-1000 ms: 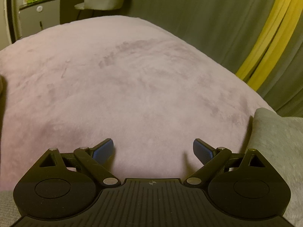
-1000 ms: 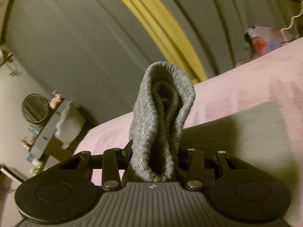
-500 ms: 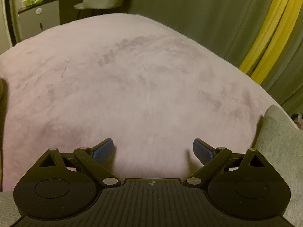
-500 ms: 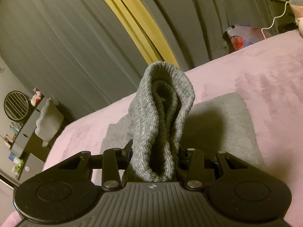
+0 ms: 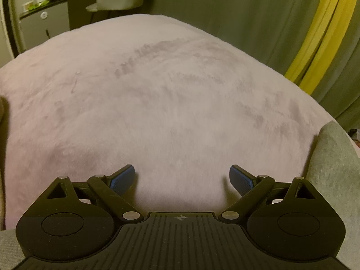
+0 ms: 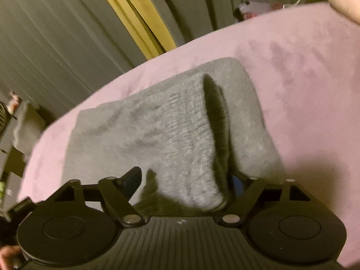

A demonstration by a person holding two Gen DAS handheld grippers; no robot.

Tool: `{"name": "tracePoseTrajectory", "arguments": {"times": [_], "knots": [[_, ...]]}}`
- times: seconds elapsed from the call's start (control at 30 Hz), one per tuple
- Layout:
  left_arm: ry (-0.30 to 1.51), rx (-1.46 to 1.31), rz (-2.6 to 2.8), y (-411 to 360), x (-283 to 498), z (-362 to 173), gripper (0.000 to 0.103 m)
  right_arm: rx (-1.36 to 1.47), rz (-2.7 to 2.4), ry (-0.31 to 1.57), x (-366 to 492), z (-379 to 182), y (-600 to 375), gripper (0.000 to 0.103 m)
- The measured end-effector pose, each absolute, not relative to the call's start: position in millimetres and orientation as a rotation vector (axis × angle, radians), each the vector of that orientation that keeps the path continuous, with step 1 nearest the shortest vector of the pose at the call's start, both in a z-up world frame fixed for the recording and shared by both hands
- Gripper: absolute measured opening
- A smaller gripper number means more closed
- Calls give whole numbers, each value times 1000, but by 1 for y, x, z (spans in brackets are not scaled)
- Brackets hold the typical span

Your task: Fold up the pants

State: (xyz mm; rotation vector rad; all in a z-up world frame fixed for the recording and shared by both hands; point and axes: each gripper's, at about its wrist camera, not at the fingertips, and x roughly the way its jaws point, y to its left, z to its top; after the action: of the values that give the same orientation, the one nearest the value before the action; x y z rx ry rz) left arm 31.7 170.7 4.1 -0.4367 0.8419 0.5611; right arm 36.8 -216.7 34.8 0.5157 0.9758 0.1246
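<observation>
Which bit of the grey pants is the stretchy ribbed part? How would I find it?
Find the pink blanket covering the bed. On it lie the folded grey pants. The ribbed cuff is the bumpy, knitted strip slumping toward the right gripper; the rest is smooth.

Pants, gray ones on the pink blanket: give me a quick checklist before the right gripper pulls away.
1. Right gripper jaws just opened, pads apart: ok.
2. Ribbed waistband free of jaws: not ok, it lies between them against the right one.
3. Pants resting on blanket: ok.
4. Fold edges lined up: cannot tell.
5. Left gripper open, empty: ok.
</observation>
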Motion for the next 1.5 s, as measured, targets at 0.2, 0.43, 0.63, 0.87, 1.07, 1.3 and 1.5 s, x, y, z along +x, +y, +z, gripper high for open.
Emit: {"name": "tracePoseTrajectory", "arguments": {"times": [0.2, 0.43, 0.63, 0.87, 1.07, 1.3, 1.5], "knots": [[855, -409, 561, 167, 34, 4, 96, 326, 109, 948, 27, 38, -198, 66], [866, -394, 559, 165, 35, 3, 96, 404, 110, 960, 30, 33, -208, 71], [876, -397, 554, 166, 36, 2, 96, 409, 101, 943, 29, 35, -209, 59], [883, -384, 553, 164, 37, 1, 96, 527, 127, 840, 16, 51, -221, 46], [896, -366, 546, 161, 39, 0, 96, 497, 89, 940, 28, 36, -221, 56], [906, -341, 527, 158, 40, 0, 96, 464, 57, 875, 22, 47, -222, 75], [908, -298, 492, 151, 42, 1, 96, 266, 14, 952, 28, 45, -201, 87]]}}
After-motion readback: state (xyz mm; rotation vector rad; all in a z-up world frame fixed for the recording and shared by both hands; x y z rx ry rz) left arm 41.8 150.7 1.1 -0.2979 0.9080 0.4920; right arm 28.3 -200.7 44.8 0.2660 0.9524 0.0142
